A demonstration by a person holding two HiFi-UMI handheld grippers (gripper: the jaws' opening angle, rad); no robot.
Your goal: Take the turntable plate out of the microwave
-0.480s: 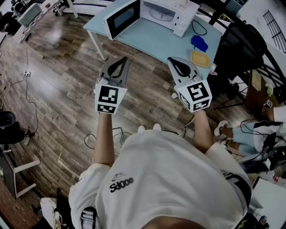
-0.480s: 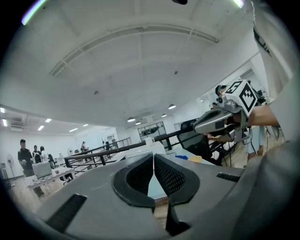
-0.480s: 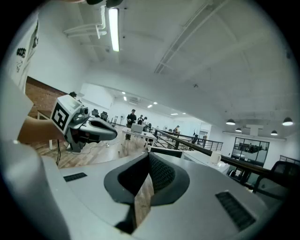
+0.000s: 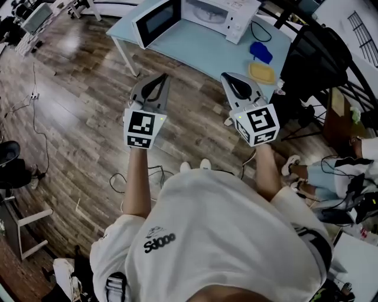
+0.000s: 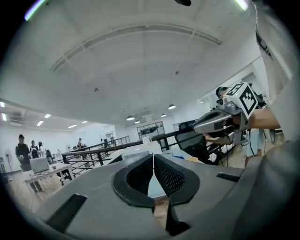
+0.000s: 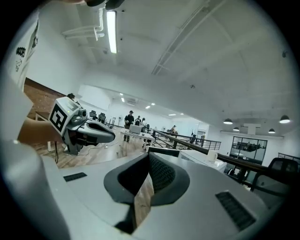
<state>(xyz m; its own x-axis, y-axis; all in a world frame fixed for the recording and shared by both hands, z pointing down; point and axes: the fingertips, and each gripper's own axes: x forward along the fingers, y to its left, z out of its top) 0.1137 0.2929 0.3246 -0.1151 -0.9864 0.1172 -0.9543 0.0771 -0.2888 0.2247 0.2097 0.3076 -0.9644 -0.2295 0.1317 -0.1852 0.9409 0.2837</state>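
White microwave [image 4: 236, 17], door [image 4: 156, 20] open at its left, plate [image 4: 204, 9] inside. Well short of microwave: left gripper [image 4: 164, 78] pinched shut, empty; right gripper [image 4: 225, 77] likewise closed on nothing. Approach stage, apparently. Next: close in on microwave, spread jaws, reach inside for plate rim.

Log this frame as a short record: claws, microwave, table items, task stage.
left claw: shut, empty, over the wooden floor
right claw: shut, empty, level with the left claw, short of the table
microwave: on the light-blue table, door open
other items: blue object and yellow container on the table
task stage: plate not yet reached; cannot make it out inside
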